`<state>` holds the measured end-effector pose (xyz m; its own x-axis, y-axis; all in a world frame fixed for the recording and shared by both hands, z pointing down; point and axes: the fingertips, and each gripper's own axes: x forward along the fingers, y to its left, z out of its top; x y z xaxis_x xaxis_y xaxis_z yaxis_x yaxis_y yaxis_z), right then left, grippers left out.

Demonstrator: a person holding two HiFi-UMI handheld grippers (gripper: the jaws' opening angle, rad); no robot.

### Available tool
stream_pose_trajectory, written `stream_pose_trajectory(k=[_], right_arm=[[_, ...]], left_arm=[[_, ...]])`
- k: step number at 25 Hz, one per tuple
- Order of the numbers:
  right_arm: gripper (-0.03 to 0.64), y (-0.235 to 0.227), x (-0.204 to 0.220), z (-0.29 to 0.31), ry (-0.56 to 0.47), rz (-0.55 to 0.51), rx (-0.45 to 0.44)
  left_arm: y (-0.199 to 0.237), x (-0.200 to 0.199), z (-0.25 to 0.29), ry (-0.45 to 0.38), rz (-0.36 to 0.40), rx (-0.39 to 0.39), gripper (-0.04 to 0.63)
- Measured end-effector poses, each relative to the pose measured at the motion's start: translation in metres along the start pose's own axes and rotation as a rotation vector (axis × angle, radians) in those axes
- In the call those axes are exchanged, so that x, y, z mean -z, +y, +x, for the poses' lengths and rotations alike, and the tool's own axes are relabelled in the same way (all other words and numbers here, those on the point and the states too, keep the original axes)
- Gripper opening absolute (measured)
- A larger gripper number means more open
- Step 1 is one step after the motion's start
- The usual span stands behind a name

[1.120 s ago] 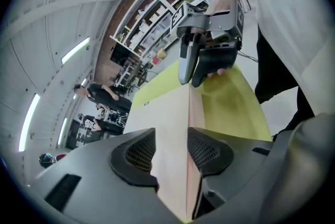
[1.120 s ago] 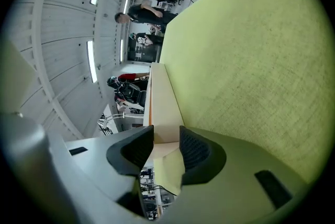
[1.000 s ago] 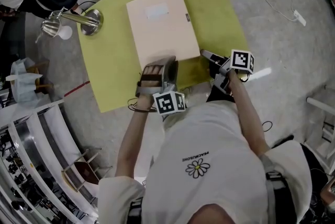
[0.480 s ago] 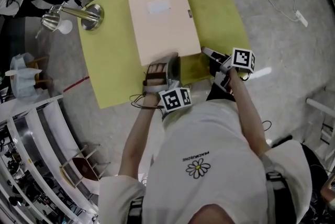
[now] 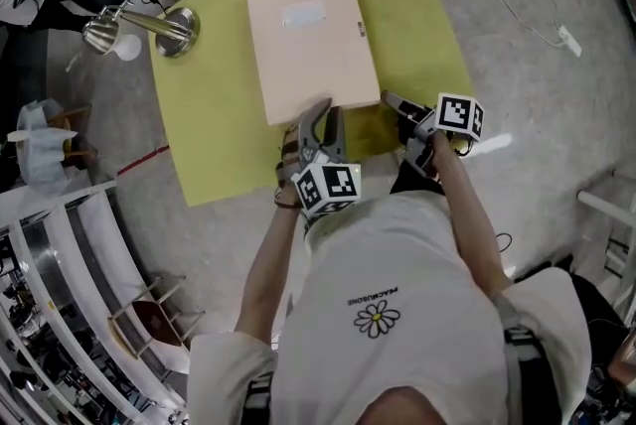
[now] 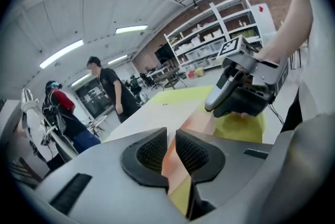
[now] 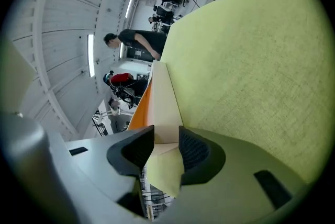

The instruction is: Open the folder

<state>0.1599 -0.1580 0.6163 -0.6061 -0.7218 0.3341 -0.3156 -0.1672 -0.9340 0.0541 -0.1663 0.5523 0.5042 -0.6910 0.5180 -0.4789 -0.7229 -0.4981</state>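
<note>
We see the cream folder [image 5: 313, 41] lying flat on the yellow-green table [image 5: 214, 135], its long side running away from us. Our left gripper [image 5: 318, 107] is at the folder's near edge. Its jaws are almost together and pinch the thin edge of the cover, with an orange layer showing just beneath it. Our right gripper [image 5: 390, 101] is at the folder's near right corner. Its jaws stand wide, with the thick corner between them and the pads against its sides. A chrome desk lamp [image 5: 149, 28] stands at the table's far left corner.
</note>
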Motion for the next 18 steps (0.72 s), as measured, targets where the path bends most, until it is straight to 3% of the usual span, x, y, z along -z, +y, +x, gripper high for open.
stream_pose_trajectory(k=[2,6,11,14,18], right_arm=[[0.138,0.001,0.0,0.0,0.002,-0.015,0.012],[0.139,0.001,-0.003,0.002,0.012,-0.048,0.025],[0.137,-0.001,0.0,-0.001,0.011,-0.037,0.034],[0.137,-0.003,0.004,-0.003,0.026,-0.04,0.04],[0.137,-0.002,0.006,-0.003,0.032,-0.012,0.025]], left_arm=[[0.007,-0.003,-0.003,-0.015,-0.087,-0.023,0.052],[0.069,-0.02,-0.026,-0.146,-0.419,-0.145,0.029],[0.11,-0.01,-0.067,-0.189,-0.52,-0.268,0.023],[0.119,0.01,-0.083,-0.16,-0.606,-0.326,0.021],[0.136,0.041,-0.099,-0.112,-0.664,-0.416,0.017]])
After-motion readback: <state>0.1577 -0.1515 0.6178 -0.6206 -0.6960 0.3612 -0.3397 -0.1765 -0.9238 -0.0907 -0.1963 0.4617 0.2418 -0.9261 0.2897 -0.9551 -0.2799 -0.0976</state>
